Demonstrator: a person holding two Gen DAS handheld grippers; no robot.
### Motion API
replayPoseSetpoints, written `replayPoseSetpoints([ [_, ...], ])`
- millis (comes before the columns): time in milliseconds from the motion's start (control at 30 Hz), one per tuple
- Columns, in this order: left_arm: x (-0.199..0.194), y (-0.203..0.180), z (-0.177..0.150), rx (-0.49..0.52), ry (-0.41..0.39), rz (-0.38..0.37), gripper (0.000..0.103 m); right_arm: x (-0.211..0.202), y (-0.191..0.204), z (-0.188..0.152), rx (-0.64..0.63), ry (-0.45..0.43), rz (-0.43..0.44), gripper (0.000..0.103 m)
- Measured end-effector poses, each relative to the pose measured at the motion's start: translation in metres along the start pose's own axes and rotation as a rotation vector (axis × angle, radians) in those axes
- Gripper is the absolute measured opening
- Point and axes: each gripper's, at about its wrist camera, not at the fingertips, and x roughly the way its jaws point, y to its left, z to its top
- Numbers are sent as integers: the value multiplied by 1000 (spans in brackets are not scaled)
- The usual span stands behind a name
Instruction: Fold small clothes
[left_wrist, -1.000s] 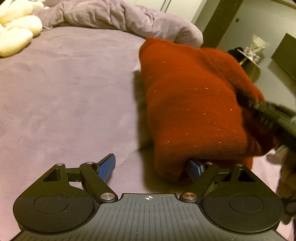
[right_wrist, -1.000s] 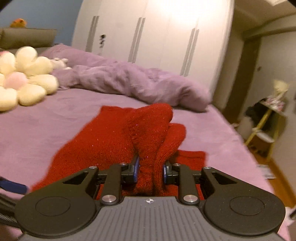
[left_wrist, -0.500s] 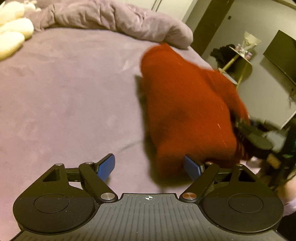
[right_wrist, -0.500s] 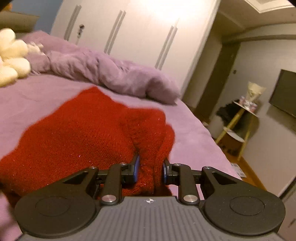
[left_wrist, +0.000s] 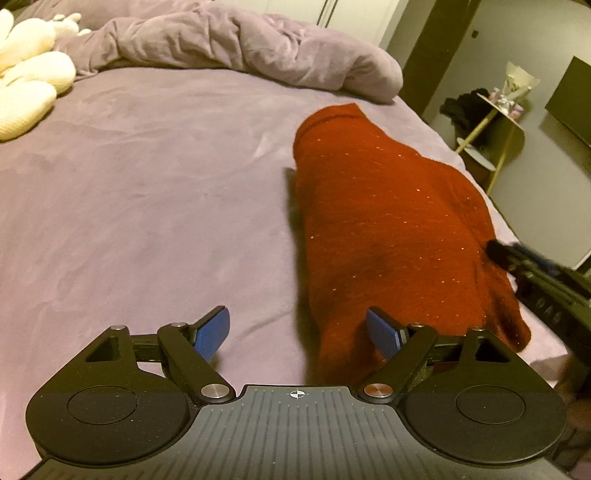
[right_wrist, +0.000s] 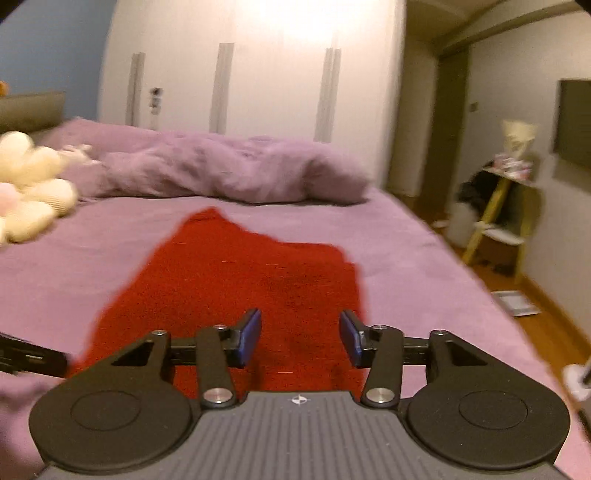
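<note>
A red knitted garment (left_wrist: 391, 229) lies folded on the purple bed sheet (left_wrist: 147, 206), near the bed's right edge. It also shows in the right wrist view (right_wrist: 240, 288). My left gripper (left_wrist: 299, 334) is open, its right finger touching the garment's near left end, its left finger over bare sheet. My right gripper (right_wrist: 300, 338) is open and empty just above the garment's near edge. It appears in the left wrist view as a dark blurred shape (left_wrist: 535, 280) at the garment's right side.
A crumpled purple duvet (left_wrist: 236, 48) lies across the far end of the bed. A cream flower cushion (left_wrist: 26, 88) sits at the far left. A yellow side shelf (right_wrist: 498, 210) and wooden floor lie beyond the bed's right edge.
My right gripper has opened and let go of the red garment, which has dropped flat onto the bed. My left gripper stays open at its near end.
</note>
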Motion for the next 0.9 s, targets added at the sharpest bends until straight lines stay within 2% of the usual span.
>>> replayPoseSetpoints([
  [33, 1, -2, 0, 5, 2, 6, 86, 3, 2, -1, 2, 14, 42, 23],
  [133, 2, -8, 2, 27, 5, 26, 86, 10, 9, -12, -7, 35, 127, 17],
  [267, 9, -14, 3, 58, 22, 37, 86, 25, 1, -30, -20, 95, 132, 12],
  [367, 14, -16, 3, 67, 31, 30, 86, 28, 2, -39, -133, 112, 67, 11],
  [400, 13, -15, 4, 69, 30, 26, 86, 29, -1, -37, -147, 122, 72, 11],
  [467, 8, -11, 7, 66, 4, 32, 86, 26, -4, -27, -130, 139, 95, 11],
  [633, 2, -2, 27, 29, -58, 33, 86, 17, -27, 8, 21, 51, 73, 13],
  [800, 27, -24, 61, 41, -77, 66, 87, 73, -44, 36, 93, 140, -2, 13],
  [900, 51, -42, 79, 93, -95, 106, 89, 97, -41, 43, 79, 135, -6, 13],
])
